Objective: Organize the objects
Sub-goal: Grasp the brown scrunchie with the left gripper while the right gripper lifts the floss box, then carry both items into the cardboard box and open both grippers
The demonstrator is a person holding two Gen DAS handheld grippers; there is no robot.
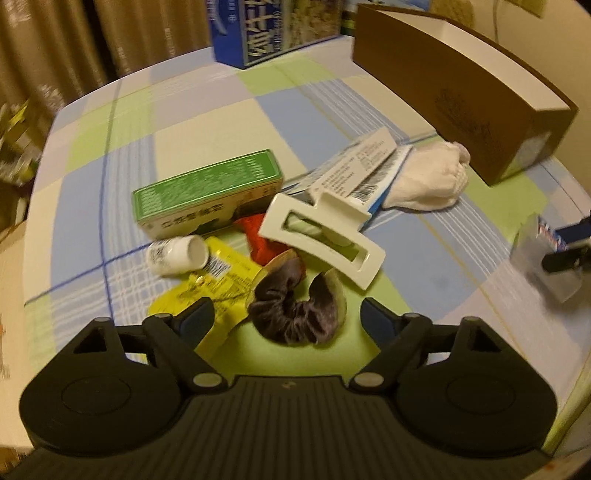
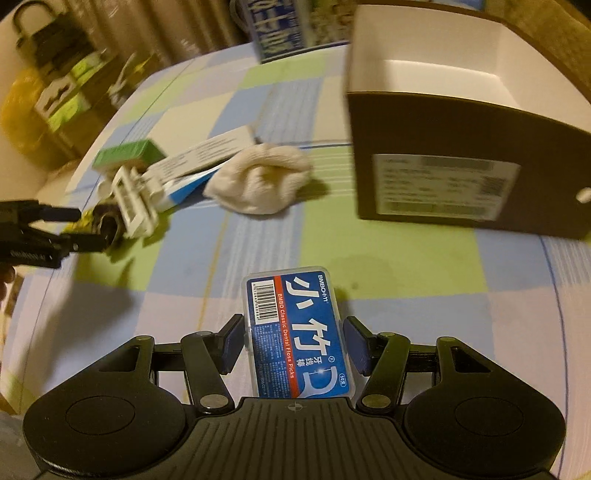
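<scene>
Checked cloth in blue, green and cream covered the surface [image 1: 207,122], where a small heap of clutter lay near the middle. Above that heap the left gripper [image 1: 286,314] hovered with its fingers spread wide and empty, a dark scrunchie [image 1: 295,314] lying between and just ahead of them. Beside the scrunchie sat a yellow packet [image 1: 218,280], a white bottle [image 1: 177,254] on its side, a scrap of red cloth [image 1: 258,236] and a white hair claw [image 1: 325,240] tilted across the pile. A green box [image 1: 210,192] lay behind the bottle, and a blue-and-white tube box [image 1: 358,173] ran back from the claw to touch a balled white sock [image 1: 432,181].

Off to the right, the right gripper [image 2: 291,343] carried a clear floss-pick case [image 2: 295,332] with a blue label, its fingers clamped on the case's two long sides and the case pointing forward, raised off the cloth. Ahead of it and to the right stood an open brown box [image 2: 461,162] with a white lining, nothing visible inside it from the right wrist view. A blue carton [image 1: 258,33] stood at the far edge of the surface, before tan curtains [image 1: 74,44].
</scene>
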